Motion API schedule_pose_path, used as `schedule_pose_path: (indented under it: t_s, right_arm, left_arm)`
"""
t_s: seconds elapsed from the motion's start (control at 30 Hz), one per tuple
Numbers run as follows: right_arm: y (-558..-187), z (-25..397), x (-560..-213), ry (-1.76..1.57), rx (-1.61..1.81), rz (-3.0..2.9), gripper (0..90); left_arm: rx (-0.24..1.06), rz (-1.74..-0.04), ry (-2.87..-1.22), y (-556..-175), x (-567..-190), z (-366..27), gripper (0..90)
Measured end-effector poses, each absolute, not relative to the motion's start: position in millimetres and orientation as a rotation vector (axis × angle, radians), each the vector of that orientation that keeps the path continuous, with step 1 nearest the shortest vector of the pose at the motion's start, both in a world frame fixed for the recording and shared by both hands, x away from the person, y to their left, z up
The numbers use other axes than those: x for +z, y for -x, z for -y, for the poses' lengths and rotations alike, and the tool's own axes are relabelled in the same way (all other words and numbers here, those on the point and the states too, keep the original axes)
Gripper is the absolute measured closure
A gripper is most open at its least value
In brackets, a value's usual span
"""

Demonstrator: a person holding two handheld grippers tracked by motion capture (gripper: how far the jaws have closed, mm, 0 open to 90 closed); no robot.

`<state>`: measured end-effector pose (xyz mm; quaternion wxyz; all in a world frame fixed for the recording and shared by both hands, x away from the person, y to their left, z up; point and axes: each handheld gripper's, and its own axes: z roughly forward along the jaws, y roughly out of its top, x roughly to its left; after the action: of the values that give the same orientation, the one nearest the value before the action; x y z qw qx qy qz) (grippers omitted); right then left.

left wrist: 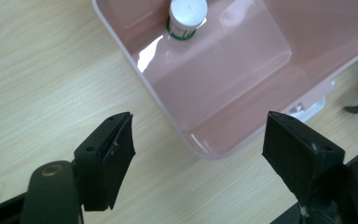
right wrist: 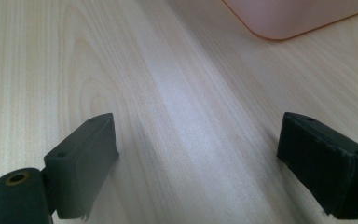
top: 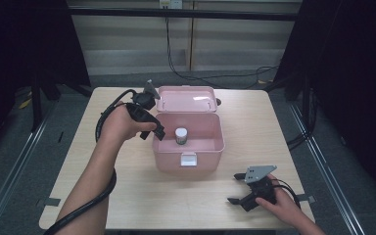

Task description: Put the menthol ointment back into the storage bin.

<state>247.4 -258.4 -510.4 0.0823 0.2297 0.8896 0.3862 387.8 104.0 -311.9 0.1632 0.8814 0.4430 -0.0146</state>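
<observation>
While my left gripper hangs wide open and empty beside the pink box, a small bottle stands inside. My right gripper rests open and empty on the table. Closing the lid looks next, needing a push from behind.

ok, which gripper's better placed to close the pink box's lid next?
Left, probably. The left gripper hangs open at the pink box, right beside its raised lid. The right gripper sits open near the table's front edge, away from the box.

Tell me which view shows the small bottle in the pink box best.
The left gripper view: the bottle is close, its white cap and green band clear, though cut by the frame top. The high view shows it small inside the pink box. The right gripper view catches a box corner.
</observation>
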Motion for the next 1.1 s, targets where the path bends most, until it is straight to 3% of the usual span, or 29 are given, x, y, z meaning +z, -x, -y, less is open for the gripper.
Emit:
schedule_pose_path:
  t_s: [1.1]
  right_arm:
    - [-247.1, 258.2, -510.5, -0.689, 1.155, -2.659, 11.2]
  left_arm:
    - [-0.076, -1.247, -2.485, -346.3, -370.8, -148.8, 24.2]
